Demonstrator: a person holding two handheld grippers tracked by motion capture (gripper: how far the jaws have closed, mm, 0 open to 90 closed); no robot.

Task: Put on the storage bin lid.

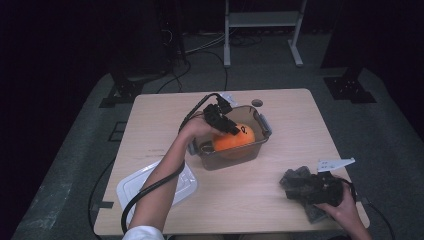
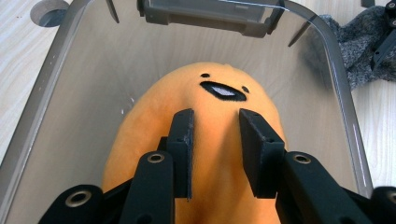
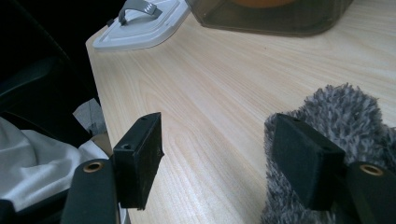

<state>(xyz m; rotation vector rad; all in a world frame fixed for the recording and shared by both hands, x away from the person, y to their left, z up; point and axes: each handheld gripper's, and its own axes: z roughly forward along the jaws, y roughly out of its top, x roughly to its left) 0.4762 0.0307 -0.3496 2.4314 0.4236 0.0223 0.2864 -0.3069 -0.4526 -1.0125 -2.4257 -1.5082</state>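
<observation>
The orange plush toy [image 2: 210, 135] lies inside the smoky clear container [image 1: 262, 122], its little black face turned toward the far latch. The left gripper [image 2: 215, 122] reaches into the container from the near rim, its jaws a narrow gap apart and pinching a ridge of the plush between the pads.

Risk, as I judge it: the pinch takes only a fold of soft fabric, so if the toy is lifted it could slip free and drop back, or drag against the container wall and shift the container on the table [image 1: 280, 195]. If it is being let go, the pile could catch on a pad.

The left gripper view gives the grip and the face up close. The high view adds the white lid [image 1: 145, 185] lying near-left of the container, and the right gripper [image 1: 300, 187] resting well to the near-right of it. The right gripper view shows those jaws spread wide, one against a grey fuzzy cloth [image 3: 327, 121], nothing clamped.
</observation>
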